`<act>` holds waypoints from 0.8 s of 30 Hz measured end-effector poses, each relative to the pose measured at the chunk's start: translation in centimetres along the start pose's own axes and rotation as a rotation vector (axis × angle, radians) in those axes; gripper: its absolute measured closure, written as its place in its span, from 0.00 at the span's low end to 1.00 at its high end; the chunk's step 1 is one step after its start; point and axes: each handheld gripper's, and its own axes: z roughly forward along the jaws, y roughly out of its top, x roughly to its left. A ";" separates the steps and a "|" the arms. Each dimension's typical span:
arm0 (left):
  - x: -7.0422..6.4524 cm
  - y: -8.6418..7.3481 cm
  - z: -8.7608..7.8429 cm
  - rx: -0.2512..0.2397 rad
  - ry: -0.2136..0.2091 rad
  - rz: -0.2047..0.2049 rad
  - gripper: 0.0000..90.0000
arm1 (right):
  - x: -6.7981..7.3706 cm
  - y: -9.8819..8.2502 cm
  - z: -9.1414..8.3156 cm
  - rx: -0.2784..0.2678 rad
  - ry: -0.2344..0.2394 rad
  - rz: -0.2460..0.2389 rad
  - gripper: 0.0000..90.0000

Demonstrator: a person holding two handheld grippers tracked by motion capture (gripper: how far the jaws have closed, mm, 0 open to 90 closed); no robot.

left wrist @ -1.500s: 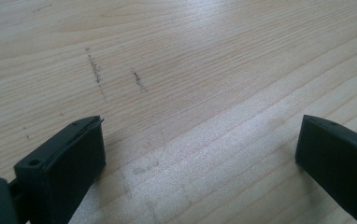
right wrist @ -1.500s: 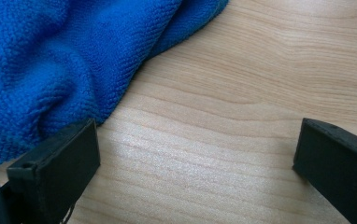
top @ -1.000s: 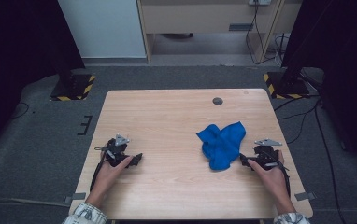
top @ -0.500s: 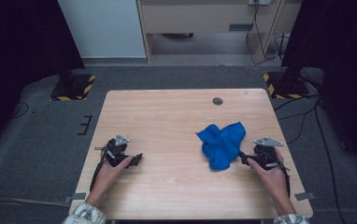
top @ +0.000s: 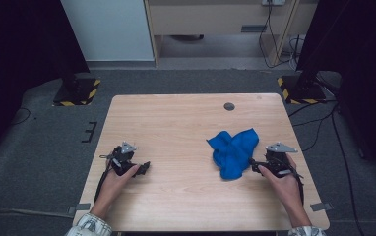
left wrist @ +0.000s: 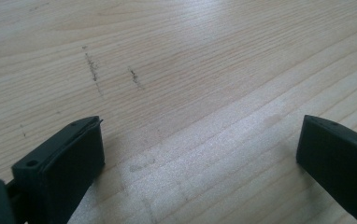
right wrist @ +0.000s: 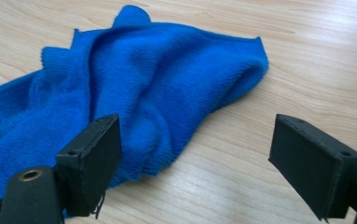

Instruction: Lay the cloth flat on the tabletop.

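Note:
A crumpled blue cloth (top: 233,152) lies on the right half of the wooden table (top: 176,123). My right gripper (top: 254,167) hovers just right of the cloth's near end and points at it. In the right gripper view the cloth (right wrist: 134,93) spreads ahead and runs behind the left jaw. My right gripper (right wrist: 195,140) is open; its jaws have just been closing a little, and nothing is pressed between them. My left gripper (top: 145,168) rests low at the table's left front. In its own view my left gripper (left wrist: 200,135) is open over bare wood.
A small dark round cap (top: 229,106) sits in the table top near the far edge. Faint dark scuff marks (left wrist: 92,67) streak the wood ahead of the left gripper. Grey floor surrounds the table, with two black stands with striped bases (top: 77,91) at its far corners.
My right gripper has lifted slightly beside the cloth. The cloth and my left gripper have stayed where they were.

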 end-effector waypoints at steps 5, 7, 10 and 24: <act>0.0 0.0 0.0 0.000 0.000 0.000 0.00 | 0.5 0.4 0.3 0.010 0.006 -0.025 0.17; 0.0 0.0 0.0 0.000 0.000 0.000 0.00 | 0.8 0.8 0.3 0.009 0.020 -0.028 0.15; 0.0 0.0 0.0 0.000 0.000 0.000 0.00 | 1.2 1.2 0.3 0.001 0.028 -0.043 0.14; 0.0 0.0 0.0 0.000 0.000 0.000 0.00 | 2.1 2.7 2.0 0.023 0.044 -0.074 0.13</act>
